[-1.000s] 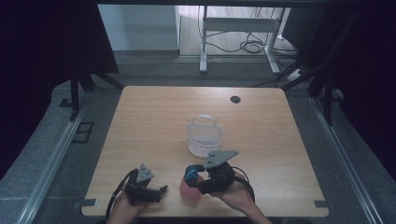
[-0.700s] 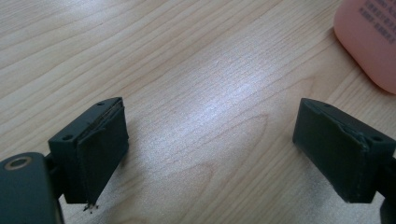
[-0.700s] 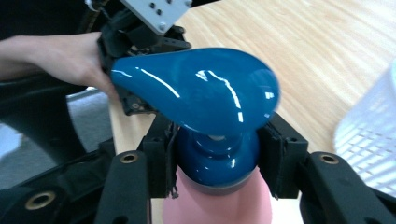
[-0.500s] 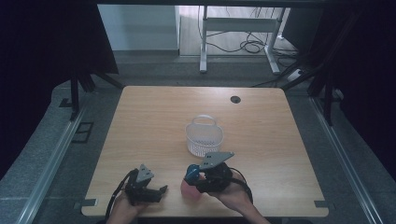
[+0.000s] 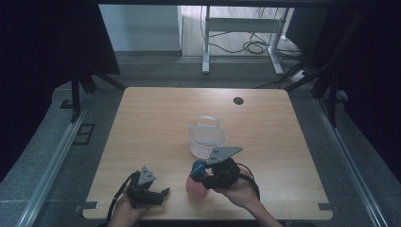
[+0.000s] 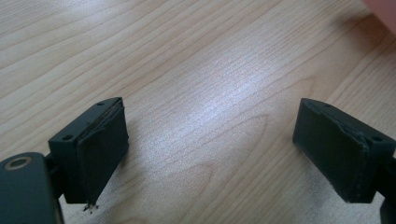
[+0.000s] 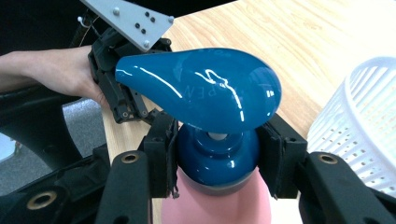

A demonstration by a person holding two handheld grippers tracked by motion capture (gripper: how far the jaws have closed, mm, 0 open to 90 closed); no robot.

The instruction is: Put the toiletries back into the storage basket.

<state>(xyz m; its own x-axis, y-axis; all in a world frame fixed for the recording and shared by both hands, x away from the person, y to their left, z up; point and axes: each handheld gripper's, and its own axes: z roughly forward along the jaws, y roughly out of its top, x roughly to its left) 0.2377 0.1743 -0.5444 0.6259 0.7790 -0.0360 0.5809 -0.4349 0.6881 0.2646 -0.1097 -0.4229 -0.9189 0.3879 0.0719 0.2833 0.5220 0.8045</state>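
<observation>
From the high view, the right gripper (image 5: 201, 176) holds a pink bottle (image 5: 195, 187) near the tabletop's (image 5: 156, 118) front edge, beside a white basket (image 5: 206, 139); the left gripper (image 5: 158, 195) rests apart.

In the left gripper view, its jaws gape over bare woodgrain.

In the right gripper view, the jaws have just closed and clamp the bottle's glossy blue pump collar (image 7: 217, 156), under the teardrop-shaped head (image 7: 201, 88).

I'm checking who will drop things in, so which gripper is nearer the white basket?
The right. The right gripper, clamped on the pink pump bottle, sits just in front of the white basket. The left gripper rests open, farther off toward the table's near left edge.
</observation>
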